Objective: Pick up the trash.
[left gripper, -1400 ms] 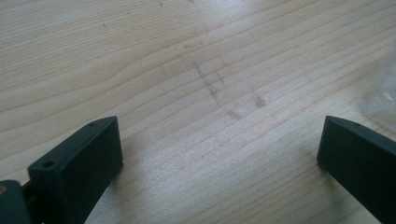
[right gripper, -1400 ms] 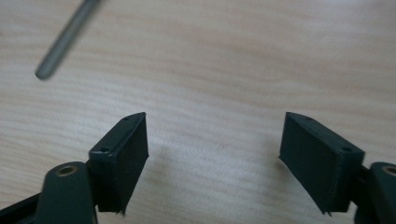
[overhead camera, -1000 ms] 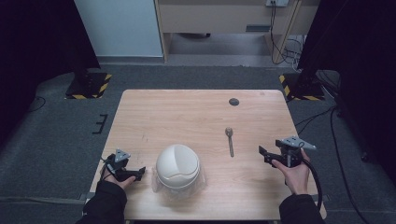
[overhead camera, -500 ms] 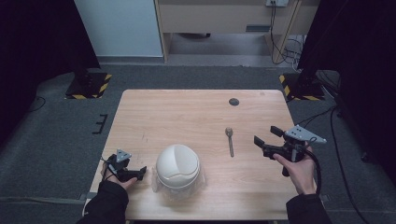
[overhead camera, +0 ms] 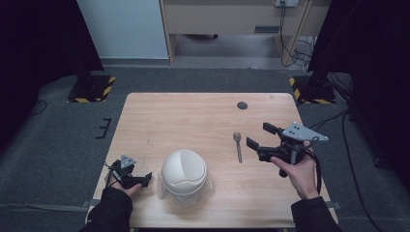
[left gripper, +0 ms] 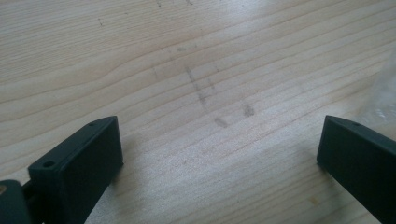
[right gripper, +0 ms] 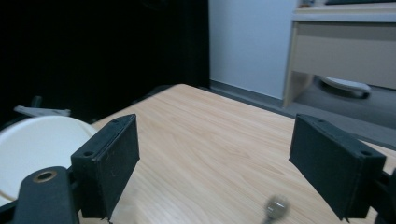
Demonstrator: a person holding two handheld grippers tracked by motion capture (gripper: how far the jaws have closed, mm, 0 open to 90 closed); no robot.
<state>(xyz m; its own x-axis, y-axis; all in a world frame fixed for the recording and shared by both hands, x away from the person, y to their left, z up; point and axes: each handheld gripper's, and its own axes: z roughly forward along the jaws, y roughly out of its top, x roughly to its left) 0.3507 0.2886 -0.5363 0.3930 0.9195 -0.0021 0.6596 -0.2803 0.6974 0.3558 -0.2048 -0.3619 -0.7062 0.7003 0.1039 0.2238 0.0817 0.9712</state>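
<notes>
A white domed shell (overhead camera: pixel 184 172) sits on a clear plastic sheet near the table's front edge. A small metal spoon (overhead camera: pixel 238 145) lies to its right, handle toward me. My left gripper (overhead camera: pixel 144 179) rests on the wood just left of the dome, open, with bare wood between its jaws (left gripper: pixel 219 154) and the plastic's edge (left gripper: pixel 385 93) beside one jaw. My right gripper (overhead camera: pixel 260 136) hovers above the table right of the spoon, pointing left. Its jaws have just been opening and stand wide with nothing between them (right gripper: pixel 215 158). In the right gripper view the dome (right gripper: pixel 37 144) and the blurred spoon head (right gripper: pixel 276 207) lie below.
A dark round disc (overhead camera: pixel 242 105) lies near the far edge of the wooden table (overhead camera: pixel 183 121). Grey carpet surrounds it, with black stands on hazard-striped bases (overhead camera: pixel 92 89) at both far corners and a pale cabinet (overhead camera: pixel 232 19) behind.
My right gripper has lifted off the table and drifted left toward the spoon, its jaws spreading a little. The left gripper, dome and spoon have stayed put.
</notes>
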